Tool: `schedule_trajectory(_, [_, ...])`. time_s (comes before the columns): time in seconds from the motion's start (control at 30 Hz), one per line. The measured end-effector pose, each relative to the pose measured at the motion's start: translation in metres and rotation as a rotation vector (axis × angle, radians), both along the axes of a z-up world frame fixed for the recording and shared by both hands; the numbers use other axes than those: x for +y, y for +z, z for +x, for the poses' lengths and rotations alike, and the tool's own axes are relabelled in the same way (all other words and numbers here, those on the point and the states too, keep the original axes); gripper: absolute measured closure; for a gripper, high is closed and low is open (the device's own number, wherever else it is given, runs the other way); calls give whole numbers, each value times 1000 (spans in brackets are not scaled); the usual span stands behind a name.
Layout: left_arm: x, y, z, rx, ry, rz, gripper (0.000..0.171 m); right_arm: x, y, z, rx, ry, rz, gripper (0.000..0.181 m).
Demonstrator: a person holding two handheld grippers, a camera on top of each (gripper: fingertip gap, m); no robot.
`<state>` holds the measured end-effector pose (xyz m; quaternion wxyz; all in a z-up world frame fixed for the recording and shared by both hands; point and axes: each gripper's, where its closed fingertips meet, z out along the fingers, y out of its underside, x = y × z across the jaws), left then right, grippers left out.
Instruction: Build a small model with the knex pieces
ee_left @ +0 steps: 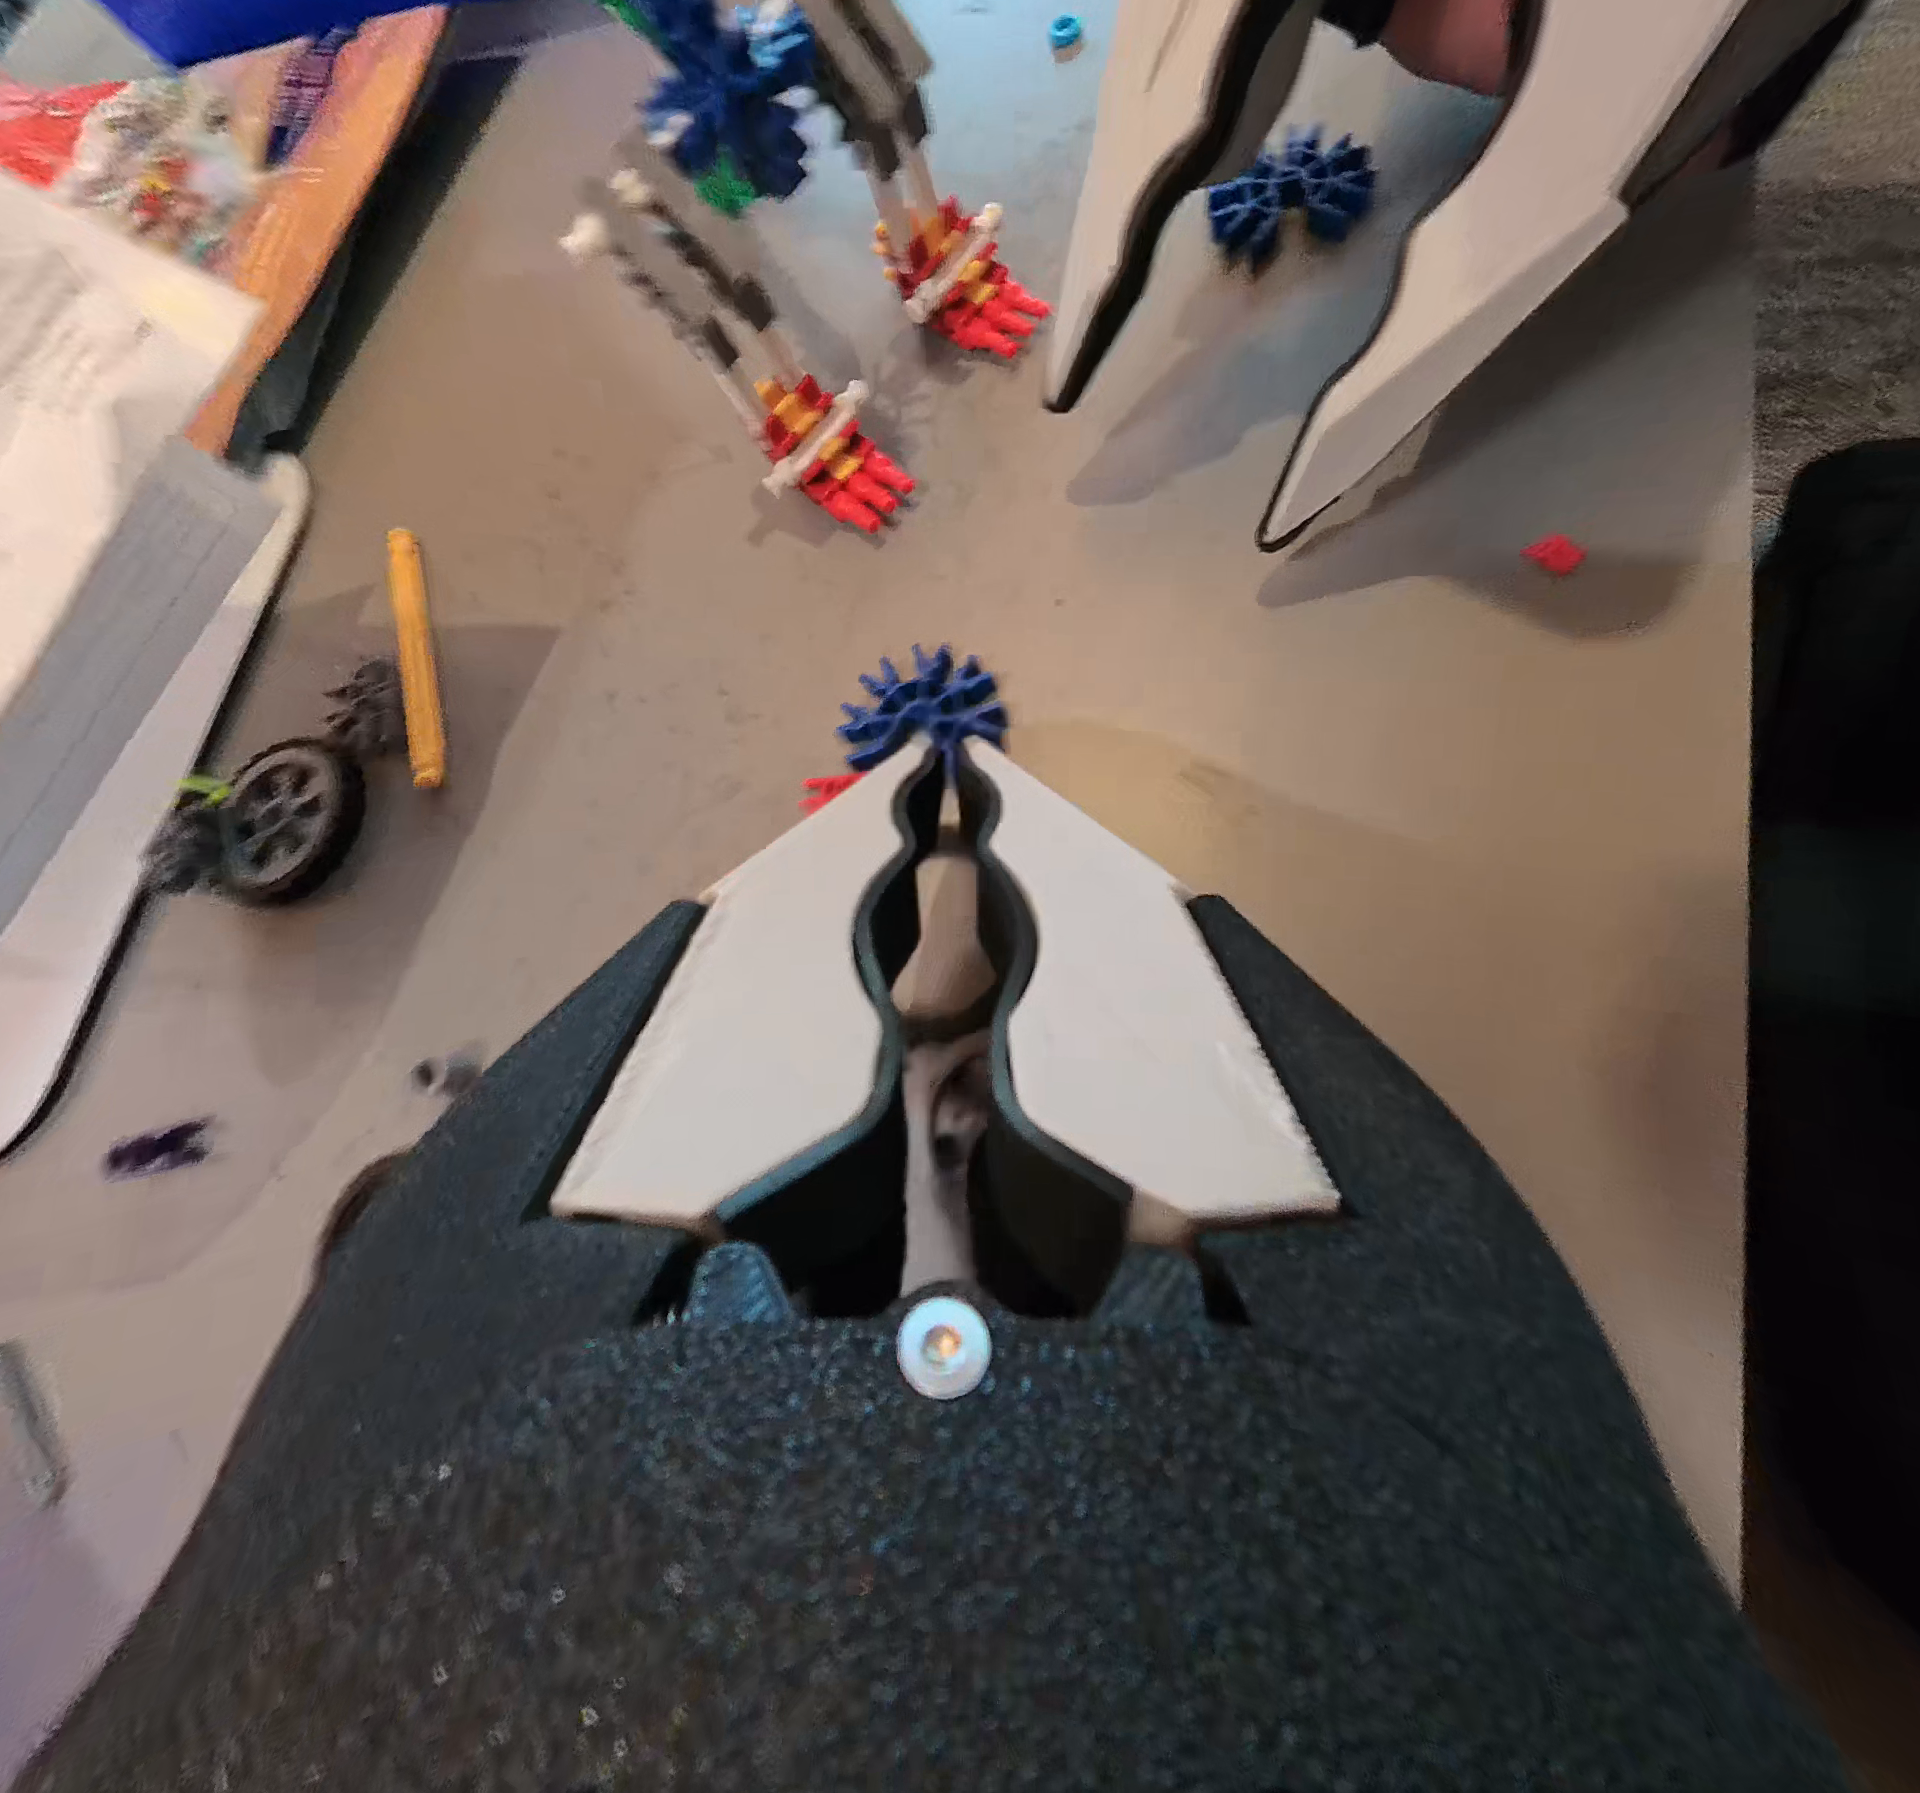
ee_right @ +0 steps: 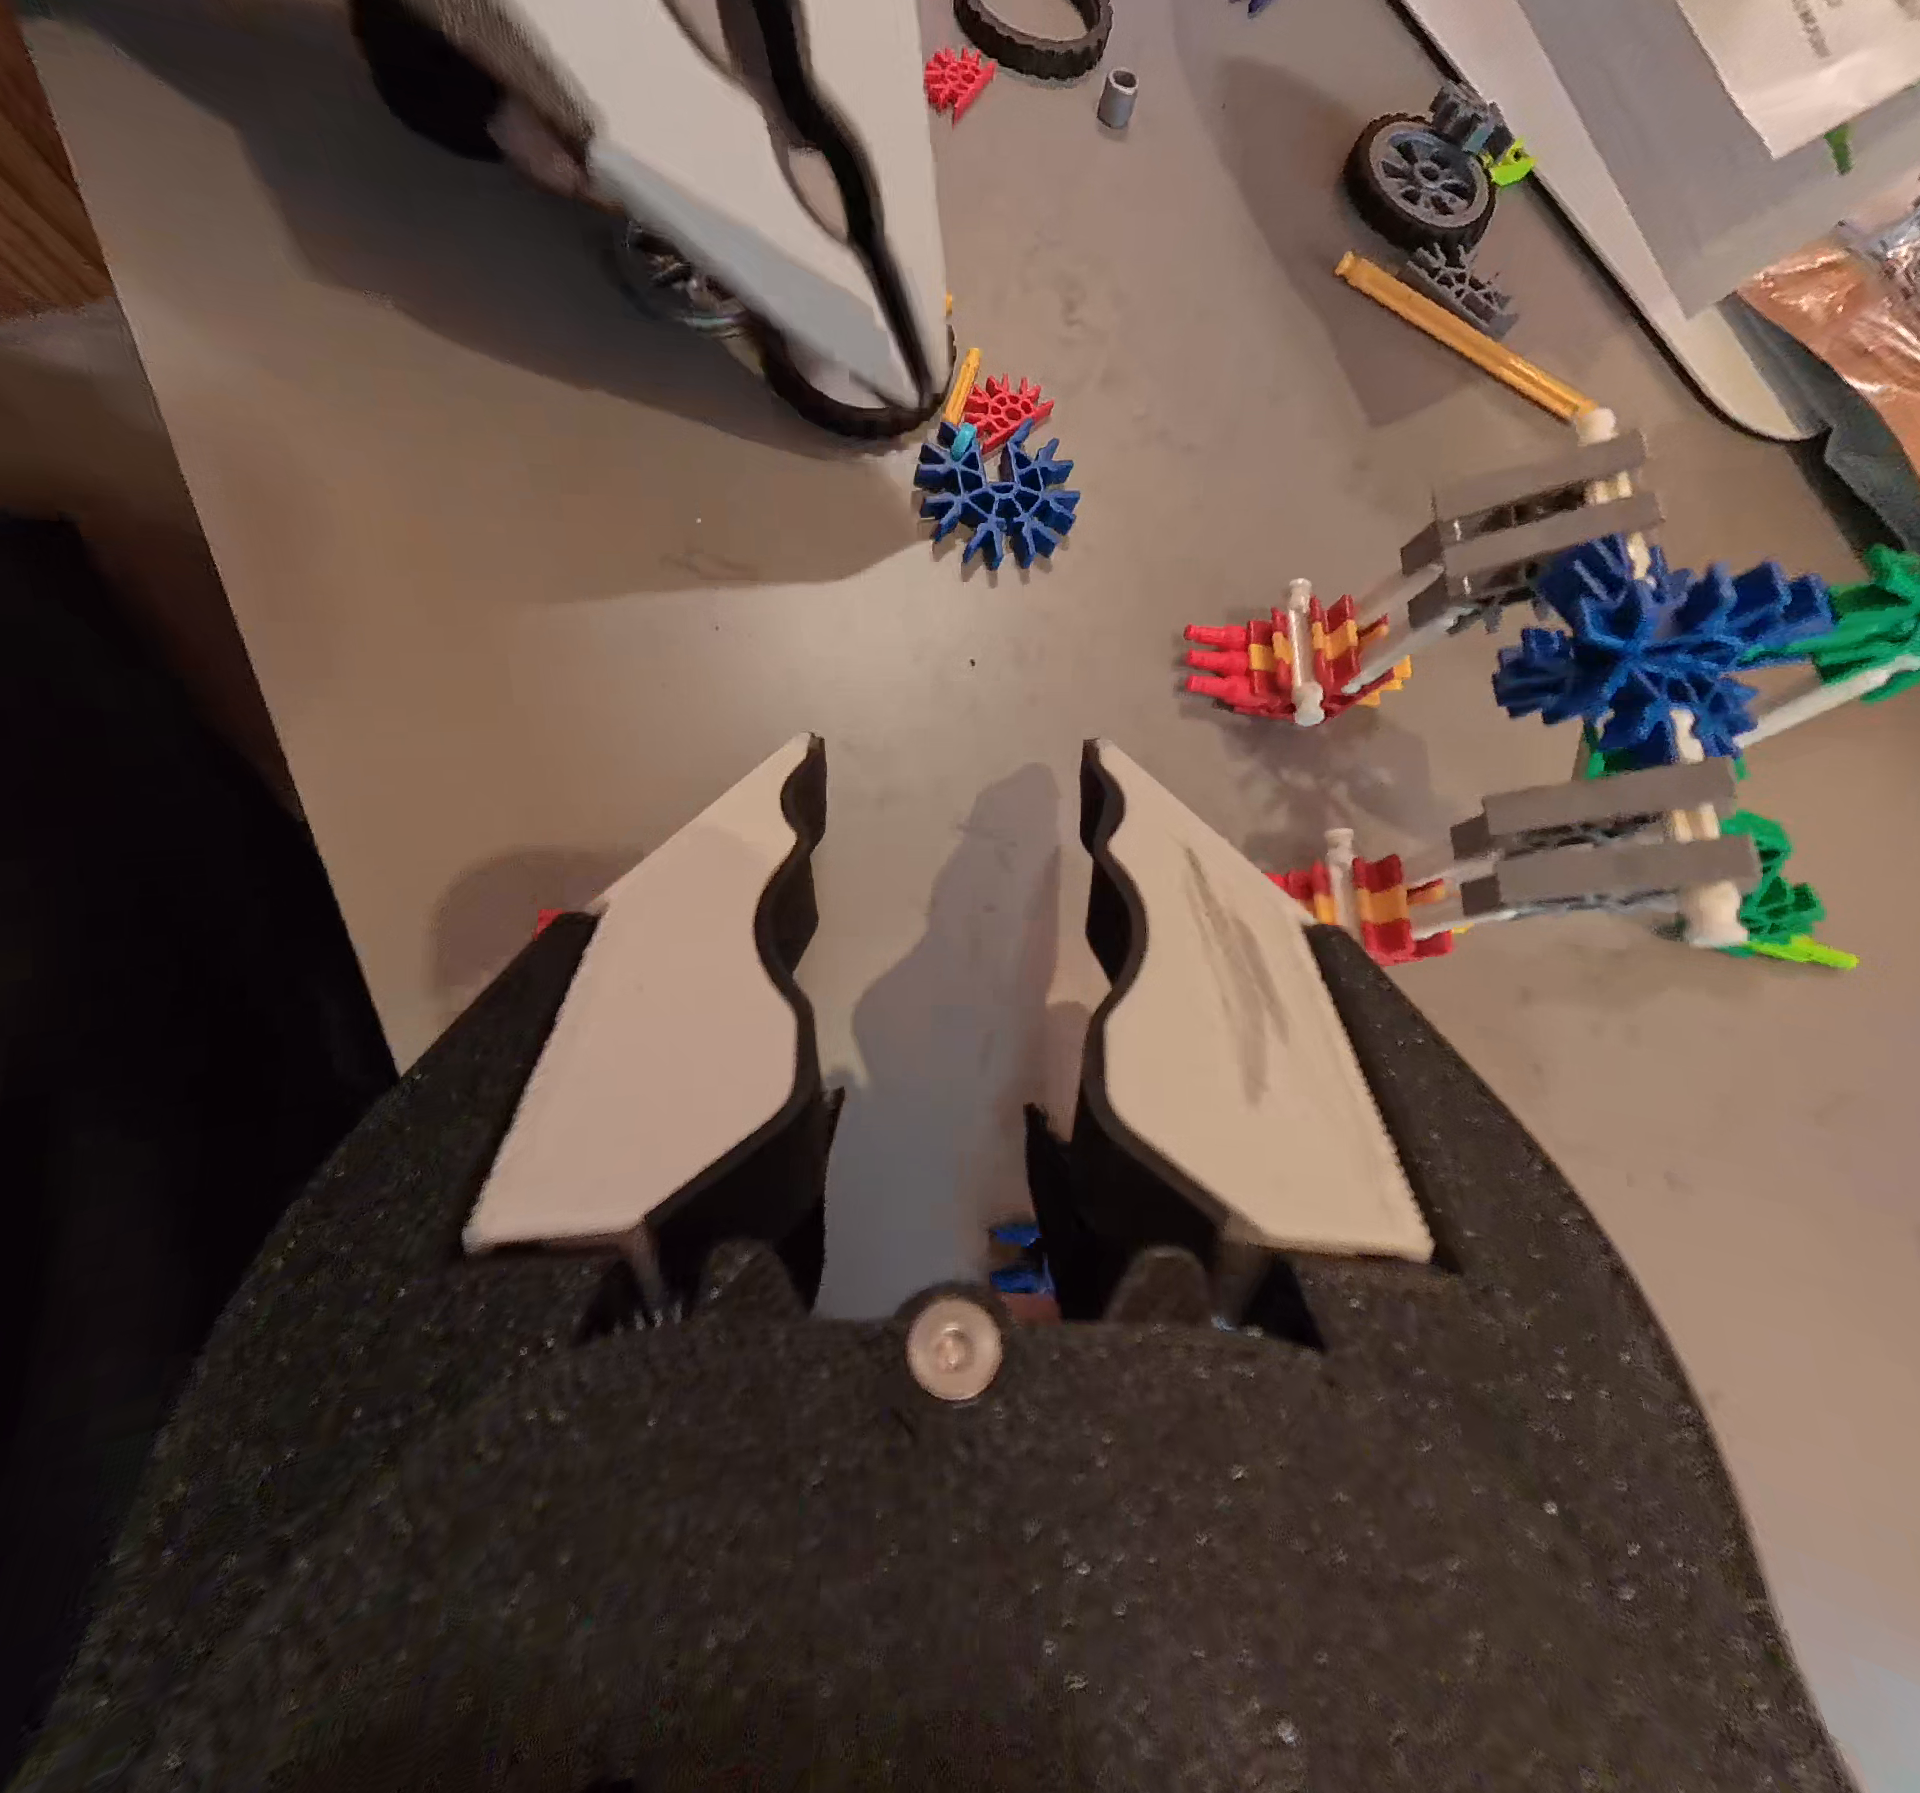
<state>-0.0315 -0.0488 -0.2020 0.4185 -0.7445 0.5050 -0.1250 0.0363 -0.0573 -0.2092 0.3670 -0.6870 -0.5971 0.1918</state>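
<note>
In the left wrist view my left gripper (ee_left: 943, 756) is shut, and a spoke of a blue snowflake connector (ee_left: 925, 704) is pinched between its tips, low over the grey table (ee_left: 1299, 912). A red connector (ee_left: 831, 787) lies just left of the tips. In the right wrist view the left gripper (ee_right: 925, 387) is blurred; its tips end beside the blue connector (ee_right: 997, 496) and the red connector (ee_right: 1003, 408), over a black tyre ring (ee_right: 852, 413). My right gripper (ee_right: 951, 751) is open and empty above bare table. It also shows in the left wrist view (ee_left: 1164, 470).
A built model (ee_right: 1642, 652) with grey bars, a blue hub and red-yellow feet stands to the right of the right gripper. A yellow rod (ee_left: 416, 657), a wheel (ee_left: 286, 818), a second tyre ring (ee_right: 1034, 8) and a blue double connector (ee_left: 1288, 195) lie loose. A white tray (ee_left: 125, 704) sits at the left; the table edge (ee_left: 1751, 808) runs along the right. The tips of one gripper are about 8 cm away from the tips of the other. About 15 cm separates my left fingertips from the yellow rod (ee_left: 416, 657). The right camera catches it too, in the right wrist view (ee_right: 1463, 329).
</note>
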Motion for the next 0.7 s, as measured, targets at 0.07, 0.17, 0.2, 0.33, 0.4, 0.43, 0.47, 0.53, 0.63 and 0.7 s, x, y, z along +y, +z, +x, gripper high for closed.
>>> schedule_trajectory(0.07, [4,10,-23,-3,55,8,157,2,2,-2,-5,7,5,132])
schedule_trajectory(0.17, [9,25,-70,8,169,37,151,3,6,1,17,7,-22,131])
schedule_trajectory(0.2, [8,27,-84,8,200,30,148,4,6,3,21,2,-33,131])
schedule_trajectory(0.33, [0,27,-132,47,304,2,143,5,5,-1,27,3,-61,130])
schedule_trajectory(0.4, [-5,26,-149,72,342,-7,143,2,5,-12,22,24,-61,129])
schedule_trajectory(0.43, [-7,27,-156,77,360,-8,142,2,4,-18,18,30,-61,129])
schedule_trajectory(0.47, [-10,28,-161,75,372,-12,141,4,3,-25,15,28,-60,127])
schedule_trajectory(0.53, [-16,29,-170,77,394,-16,141,10,-1,-37,-1,22,-64,126])
schedule_trajectory(0.63, [-21,27,-178,79,411,-27,141,18,-11,-50,-38,21,-97,126])
schedule_trajectory(0.7, [-21,27,-178,76,414,-25,141,22,-13,-54,-50,16,-115,129])
